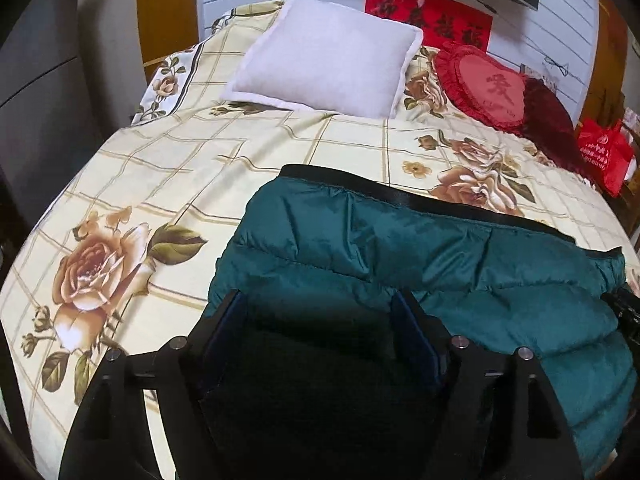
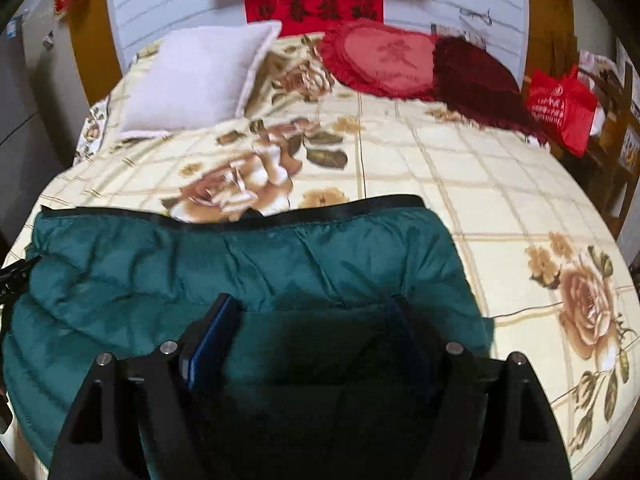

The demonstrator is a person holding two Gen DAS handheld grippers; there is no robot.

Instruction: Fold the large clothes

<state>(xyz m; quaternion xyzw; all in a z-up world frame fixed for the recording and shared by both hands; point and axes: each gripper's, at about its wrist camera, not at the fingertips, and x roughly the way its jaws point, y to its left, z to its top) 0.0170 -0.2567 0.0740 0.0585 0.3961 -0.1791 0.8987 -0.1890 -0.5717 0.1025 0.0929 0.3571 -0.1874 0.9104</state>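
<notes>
Left wrist view: my left hand-held gripper [image 1: 320, 312] sits bottom centre with its fingers spread apart over the teal puffer jacket [image 1: 440, 276], which lies on the bed [image 1: 168, 184] in the lower right of the frame (black trim along its far edge). A white pillow [image 1: 324, 56] sits up top.

Right wrist view: right hand-held gripper [image 2: 314, 316] is spread apart too, low centre, above the jacket's [image 2: 200, 264] right end. A red heart cushion [image 2: 384, 60] sits upper centre.
</notes>
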